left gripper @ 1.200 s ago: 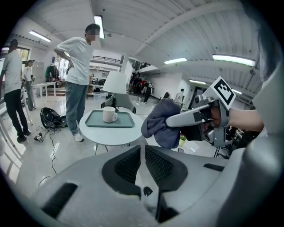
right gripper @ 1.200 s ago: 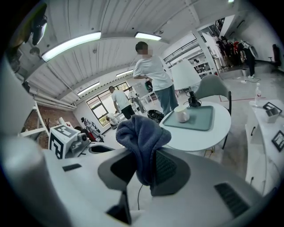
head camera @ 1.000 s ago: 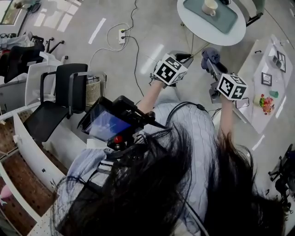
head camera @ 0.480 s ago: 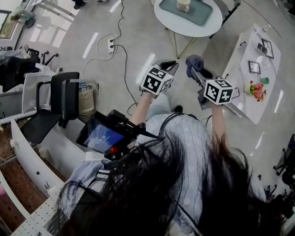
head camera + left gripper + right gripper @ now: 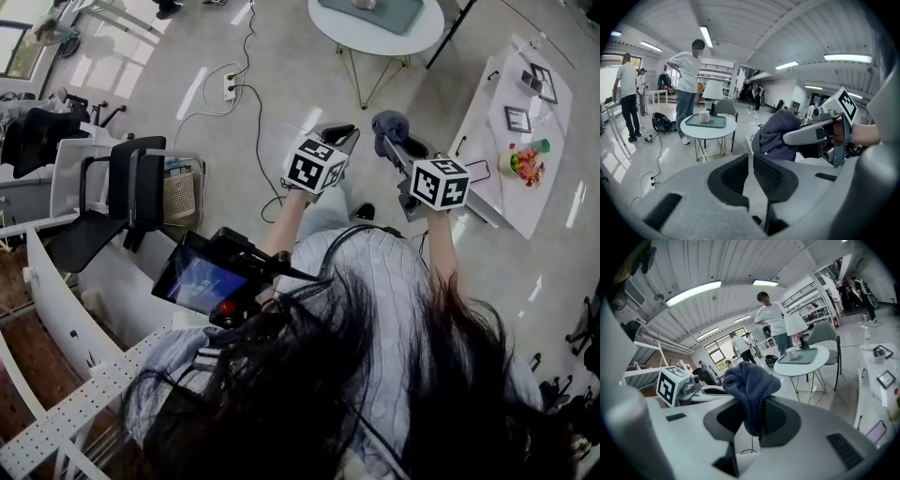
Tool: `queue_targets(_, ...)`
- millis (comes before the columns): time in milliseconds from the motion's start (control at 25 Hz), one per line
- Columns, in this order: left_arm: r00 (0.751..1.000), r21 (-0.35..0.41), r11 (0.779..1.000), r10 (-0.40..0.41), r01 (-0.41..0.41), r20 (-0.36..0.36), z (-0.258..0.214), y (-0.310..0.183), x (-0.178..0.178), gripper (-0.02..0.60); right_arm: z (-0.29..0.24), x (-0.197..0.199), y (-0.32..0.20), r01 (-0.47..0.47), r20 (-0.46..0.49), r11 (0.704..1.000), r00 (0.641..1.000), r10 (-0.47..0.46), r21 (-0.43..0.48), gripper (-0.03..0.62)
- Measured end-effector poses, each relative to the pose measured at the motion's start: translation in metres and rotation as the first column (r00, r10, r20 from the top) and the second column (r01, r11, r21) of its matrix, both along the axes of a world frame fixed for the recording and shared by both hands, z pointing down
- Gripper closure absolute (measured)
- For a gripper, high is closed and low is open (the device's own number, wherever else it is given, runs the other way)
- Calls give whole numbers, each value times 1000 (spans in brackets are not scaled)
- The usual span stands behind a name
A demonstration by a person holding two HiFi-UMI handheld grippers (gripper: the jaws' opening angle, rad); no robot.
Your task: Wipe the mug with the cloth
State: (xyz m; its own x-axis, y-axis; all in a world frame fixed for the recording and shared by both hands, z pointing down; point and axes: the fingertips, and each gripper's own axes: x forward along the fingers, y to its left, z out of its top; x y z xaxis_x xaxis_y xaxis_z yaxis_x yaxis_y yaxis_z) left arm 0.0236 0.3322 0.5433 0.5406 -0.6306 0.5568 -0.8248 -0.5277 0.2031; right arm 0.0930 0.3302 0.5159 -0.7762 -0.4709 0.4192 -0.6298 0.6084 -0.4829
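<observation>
A white mug (image 5: pixel 704 116) stands on a grey-green tray (image 5: pixel 705 122) on a round white table (image 5: pixel 375 36) some way ahead; the mug (image 5: pixel 791 354) also shows in the right gripper view. My right gripper (image 5: pixel 394 141) is shut on a dark blue cloth (image 5: pixel 747 380), which bunches up above its jaws. The cloth (image 5: pixel 389 125) is held in the air, far from the mug. My left gripper (image 5: pixel 342 131) hovers beside it, its jaws drawn together to a thin slit with nothing between them. In the left gripper view the cloth (image 5: pixel 776 133) hangs just right of the left gripper (image 5: pixel 751 157).
A black chair (image 5: pixel 122 197) stands at the left. A white side table (image 5: pixel 520 122) with small items runs along the right. A power strip and cables (image 5: pixel 230 86) lie on the floor. A person (image 5: pixel 686 79) stands behind the round table, others farther left.
The head view has swung, so the round table has slid to the top edge. Both grippers stay raised side by side, and the cloth remains in the right one.
</observation>
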Motion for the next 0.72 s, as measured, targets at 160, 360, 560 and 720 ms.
queue_targets(160, 1000, 2, 1000, 6, -6, -2, -7, 15, 6, 535, -7, 3, 17, 1, 0, 1000, 1000, -1, 6, 500)
queue_targets(360, 1000, 19, 1000, 17, -17, 5, -5, 22, 8, 535, -4, 3, 26, -1, 2, 1000, 1000, 1, 21, 500)
queue_targets(560, 1000, 21, 1000, 22, -23, 13, -2, 19, 16, 535, -1, 11, 24, -2, 11, 1000, 1000, 2, 26, 500)
queue_targets(720, 1000, 24, 999, 23, -24, 20, 5, 24, 23, 535, 4, 18, 28, -6, 15, 999, 1000, 5, 33, 500)
